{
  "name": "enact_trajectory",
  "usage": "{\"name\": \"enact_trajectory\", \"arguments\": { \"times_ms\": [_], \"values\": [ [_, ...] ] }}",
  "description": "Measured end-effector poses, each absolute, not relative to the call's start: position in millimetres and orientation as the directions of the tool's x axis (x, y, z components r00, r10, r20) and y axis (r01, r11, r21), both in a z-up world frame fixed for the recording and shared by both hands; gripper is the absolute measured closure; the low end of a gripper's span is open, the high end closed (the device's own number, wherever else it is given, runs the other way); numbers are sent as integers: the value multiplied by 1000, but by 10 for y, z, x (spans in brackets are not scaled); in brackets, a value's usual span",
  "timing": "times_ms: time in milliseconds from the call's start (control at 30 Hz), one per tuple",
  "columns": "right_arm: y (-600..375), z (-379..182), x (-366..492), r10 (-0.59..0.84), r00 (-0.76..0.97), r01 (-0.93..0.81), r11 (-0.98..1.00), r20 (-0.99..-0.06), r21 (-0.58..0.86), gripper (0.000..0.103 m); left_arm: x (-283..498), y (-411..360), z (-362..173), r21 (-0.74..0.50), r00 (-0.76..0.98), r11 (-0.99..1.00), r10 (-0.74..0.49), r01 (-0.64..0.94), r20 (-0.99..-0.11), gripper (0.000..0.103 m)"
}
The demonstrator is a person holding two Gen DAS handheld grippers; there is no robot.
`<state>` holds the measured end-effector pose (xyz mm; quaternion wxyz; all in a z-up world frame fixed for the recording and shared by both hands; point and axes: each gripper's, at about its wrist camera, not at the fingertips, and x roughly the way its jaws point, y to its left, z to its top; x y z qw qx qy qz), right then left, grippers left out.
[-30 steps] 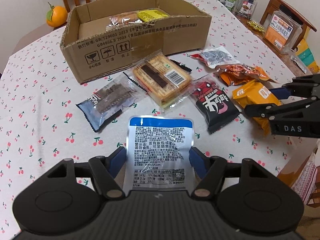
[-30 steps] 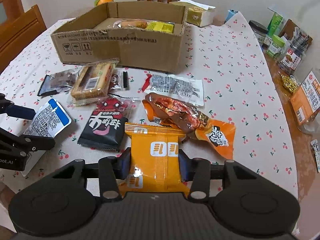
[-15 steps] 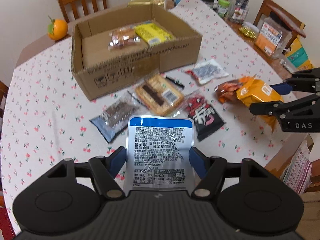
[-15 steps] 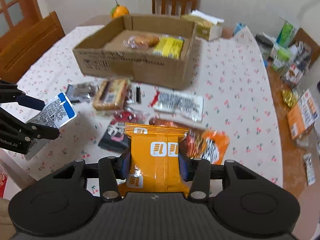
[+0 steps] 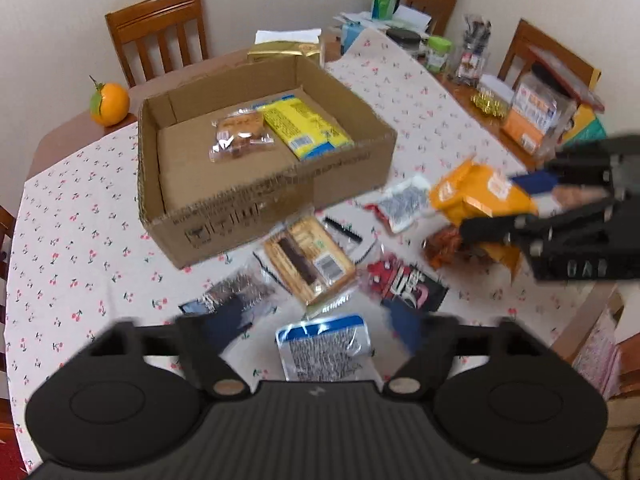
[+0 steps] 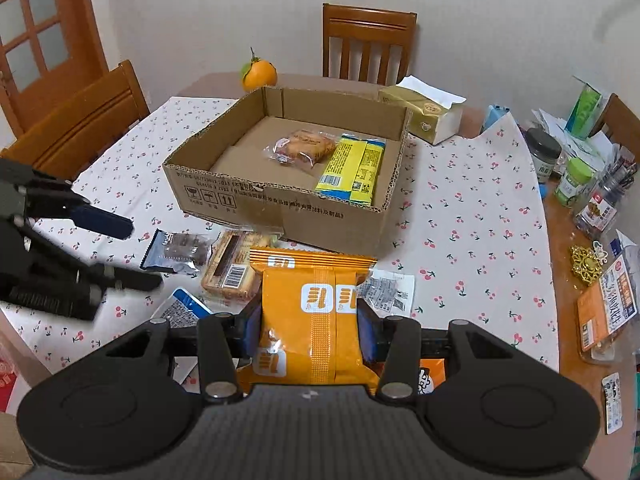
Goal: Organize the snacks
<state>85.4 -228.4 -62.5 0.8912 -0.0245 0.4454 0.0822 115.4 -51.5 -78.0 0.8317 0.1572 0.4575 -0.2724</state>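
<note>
My left gripper [image 5: 316, 326] hangs above the table with its jaws opening. The blue-and-white packet [image 5: 322, 346] is between and below them, free of the pads; in the right wrist view the packet [image 6: 182, 308] shows under that gripper [image 6: 134, 252]. My right gripper [image 6: 310, 332] is shut on an orange packet [image 6: 316, 280] and held up in front of the cardboard box [image 6: 280, 212]. The left wrist view shows that gripper [image 5: 502, 204] with the orange packet [image 5: 472, 192] at the right. The box [image 5: 256, 208] holds a yellow packet [image 5: 304, 124] and a clear pastry packet [image 5: 240, 134].
Loose snacks lie in front of the box: a biscuit pack [image 5: 308, 264], a black-and-red pack [image 5: 408, 284], a dark pack [image 5: 236, 296], a white packet [image 5: 400, 206]. An orange fruit [image 5: 109, 104], a tissue box [image 6: 424, 114] and jars [image 6: 576, 176] stand around, with chairs behind.
Both grippers have risen above the table. The left jaws have spread and the blue-and-white packet has slipped down out of them. The right gripper keeps its hold on the orange packet.
</note>
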Motion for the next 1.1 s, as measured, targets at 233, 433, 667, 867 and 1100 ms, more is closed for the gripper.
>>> {"name": "enact_trajectory", "arguments": {
  "times_ms": [233,433,667,867,1100],
  "values": [
    [-2269,-722,854,117,569,-160,987,-814,30,51,930,-532,-1372,22,410,841,-241,541,-880,18],
    [-2290,-819,846,119,542,-171,985,-832,30,51,813,-585,-1592,61,453,877,-185,476,-872,18],
    [-2351,-878,898,141,523,-200,979,-841,40,51,803,-587,-1672,5,458,919,-191,394,-868,17],
    [-2358,-872,941,161,524,-237,971,-836,39,51,780,-600,-1636,-4,470,926,-195,378,-861,31],
    [-2384,-837,929,169,534,-248,968,-829,37,51,817,-565,-1561,-36,450,919,-226,392,-864,47]
  ]
}}
